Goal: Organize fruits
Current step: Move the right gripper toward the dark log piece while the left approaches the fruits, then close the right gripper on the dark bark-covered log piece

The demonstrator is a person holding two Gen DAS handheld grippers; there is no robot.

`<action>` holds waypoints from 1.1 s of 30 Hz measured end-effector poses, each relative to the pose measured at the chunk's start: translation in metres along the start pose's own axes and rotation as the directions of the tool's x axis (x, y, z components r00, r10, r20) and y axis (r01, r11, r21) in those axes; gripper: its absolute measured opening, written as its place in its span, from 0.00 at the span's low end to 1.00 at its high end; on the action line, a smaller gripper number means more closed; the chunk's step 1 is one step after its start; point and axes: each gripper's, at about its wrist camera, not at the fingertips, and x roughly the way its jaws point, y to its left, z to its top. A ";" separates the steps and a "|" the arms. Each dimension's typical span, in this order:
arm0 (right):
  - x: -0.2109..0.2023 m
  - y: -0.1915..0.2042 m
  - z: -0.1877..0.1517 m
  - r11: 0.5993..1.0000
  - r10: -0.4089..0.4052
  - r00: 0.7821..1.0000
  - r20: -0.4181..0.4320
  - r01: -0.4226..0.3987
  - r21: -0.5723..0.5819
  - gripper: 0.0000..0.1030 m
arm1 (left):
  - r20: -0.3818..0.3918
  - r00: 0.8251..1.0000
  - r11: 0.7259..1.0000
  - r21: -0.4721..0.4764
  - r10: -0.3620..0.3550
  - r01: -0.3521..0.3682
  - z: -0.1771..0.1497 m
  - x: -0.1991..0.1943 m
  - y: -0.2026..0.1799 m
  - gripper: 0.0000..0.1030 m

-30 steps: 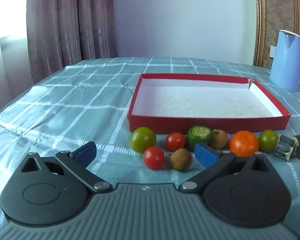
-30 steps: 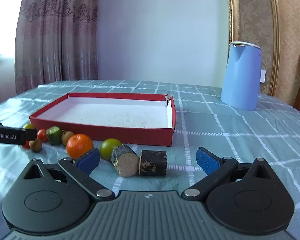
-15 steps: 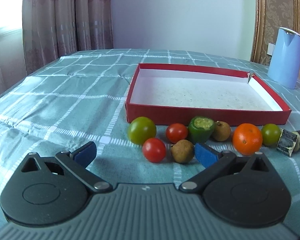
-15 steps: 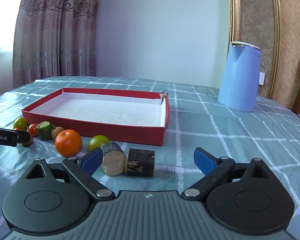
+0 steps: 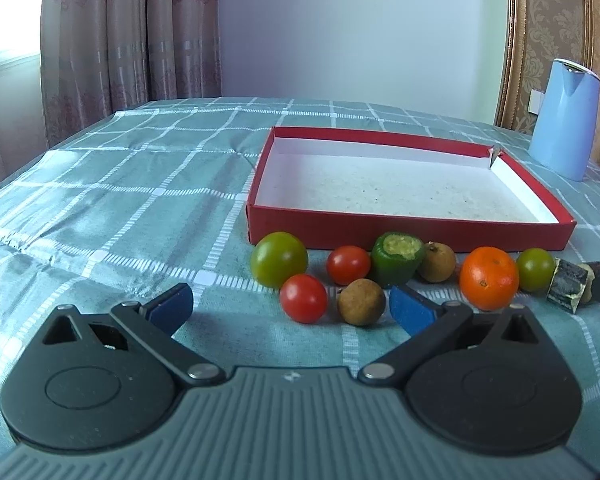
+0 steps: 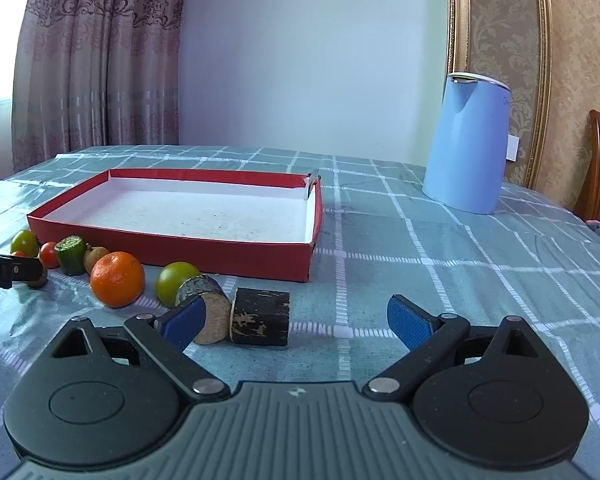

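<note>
The left hand-held gripper (image 5: 288,310) is spread wide and empty, a red cherry tomato (image 5: 303,298) and a brown longan (image 5: 361,301) just beyond its pads. The right hand-held gripper (image 6: 296,316) is likewise released, two dark cut stubs (image 6: 260,317) lying on their sides between its fingers, cut faces toward the left. Fruits sit in a row on the table (image 5: 120,200), near the empty red box (image 5: 412,232). The tomatoes look soft and smooth, probably best pinched gently across the middle; the orange (image 6: 117,279) seems firmer.

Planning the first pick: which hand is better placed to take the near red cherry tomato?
Left. Its open tool has the near red cherry tomato just ahead between its fingers; the right tool faces the dark cut pieces.
</note>
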 end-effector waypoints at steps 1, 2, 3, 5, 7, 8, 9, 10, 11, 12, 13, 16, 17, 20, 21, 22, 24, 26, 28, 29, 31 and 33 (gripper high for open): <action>0.001 0.000 0.000 1.000 -0.005 1.000 -0.003 0.005 -0.001 0.96 | -0.002 1.000 1.000 0.000 0.001 -0.001 0.000 0.000 0.000 1.00; 0.002 0.000 0.000 1.000 -0.009 1.000 -0.005 0.009 -0.002 0.96 | -0.003 1.000 1.000 0.000 0.002 -0.002 0.000 0.000 0.000 1.00; 0.003 0.000 0.000 1.000 -0.012 1.000 -0.010 0.012 -0.005 0.96 | -0.003 1.000 1.000 0.000 0.003 -0.003 0.000 0.000 0.000 1.00; 0.008 0.001 0.002 1.000 -0.019 0.999 -0.031 0.018 -0.011 0.95 | -0.003 1.000 1.000 0.003 0.007 -0.007 0.000 0.000 -0.001 1.00; 0.011 0.000 0.002 1.000 -0.010 0.999 -0.045 0.010 -0.013 0.89 | -0.003 1.000 1.000 0.007 0.006 -0.006 0.000 0.001 -0.002 1.00; 0.012 0.000 0.003 1.000 -0.005 0.999 -0.049 0.004 -0.013 0.87 | -0.003 1.000 1.000 0.008 0.005 -0.005 -0.001 0.001 -0.002 1.00; 0.013 0.000 0.003 1.000 -0.003 0.999 -0.054 0.002 -0.014 0.85 | -0.002 1.000 1.000 0.008 0.005 -0.005 -0.001 0.001 -0.002 1.00; 0.015 0.000 0.003 1.000 -0.002 0.998 -0.062 0.001 -0.016 0.84 | -0.003 1.000 1.000 0.008 0.005 -0.005 -0.001 0.001 -0.002 1.00; 0.016 0.000 0.004 1.000 0.002 0.998 -0.070 -0.004 -0.017 0.82 | -0.004 1.000 1.000 0.008 0.004 -0.003 -0.001 0.001 -0.002 1.00; 0.017 0.000 0.003 1.000 0.008 0.997 -0.077 -0.009 -0.017 0.80 | -0.003 1.000 1.000 0.008 0.003 -0.003 -0.001 0.001 -0.002 1.00; 0.018 0.000 0.003 1.000 0.013 0.997 -0.081 -0.014 -0.018 0.79 | -0.003 1.000 1.000 0.007 0.002 -0.002 -0.001 0.001 -0.001 1.00; 0.019 0.003 0.004 0.999 0.021 0.996 -0.088 -0.024 -0.030 0.72 | -0.003 1.000 1.000 0.004 0.001 -0.001 -0.001 0.001 -0.001 1.00; 0.020 0.005 0.006 0.999 0.026 0.996 -0.089 -0.029 -0.039 0.70 | -0.003 1.000 1.000 0.005 0.001 -0.001 -0.001 0.001 -0.001 1.00; 0.027 0.008 0.010 0.998 0.047 0.993 -0.105 -0.052 -0.045 0.63 | -0.001 1.000 1.000 0.005 -0.002 0.002 -0.001 0.001 0.000 1.00; 0.030 0.008 0.012 0.997 0.059 0.992 -0.115 -0.064 -0.040 0.60 | -0.001 1.000 1.000 0.003 -0.003 0.003 -0.001 0.001 0.000 1.00; 0.033 0.007 0.013 0.996 0.074 0.989 -0.128 -0.079 -0.032 0.57 | -0.002 1.000 1.000 0.001 -0.005 0.005 -0.001 0.001 0.001 1.00; 0.040 0.004 0.013 0.993 0.111 0.979 -0.169 -0.114 -0.008 0.46 | -0.002 1.000 1.000 -0.005 -0.009 0.009 -0.001 0.001 0.002 1.00; 0.040 0.001 0.013 0.992 0.123 0.979 -0.165 -0.123 0.010 0.40 | 0.000 1.000 1.000 -0.013 -0.016 0.016 -0.002 0.000 0.003 1.00; 0.037 0.000 0.011 0.991 0.131 0.978 -0.159 -0.130 0.016 0.32 | -0.002 1.000 1.000 -0.022 -0.021 0.021 -0.002 0.001 0.004 1.00; 0.036 -0.001 0.011 0.991 0.131 0.979 -0.153 -0.129 0.023 0.32 | -0.002 1.000 0.999 -0.026 -0.024 0.024 -0.002 0.001 0.005 1.00; 0.035 -0.001 0.011 0.991 0.133 0.980 -0.150 -0.130 0.026 0.32 | 0.001 1.000 0.999 -0.035 -0.028 0.028 -0.002 0.000 0.005 1.00; 0.034 -0.001 0.010 0.991 0.133 0.980 -0.149 -0.130 0.027 0.32 | -0.001 1.000 0.999 -0.034 -0.028 0.028 -0.001 0.000 0.005 1.00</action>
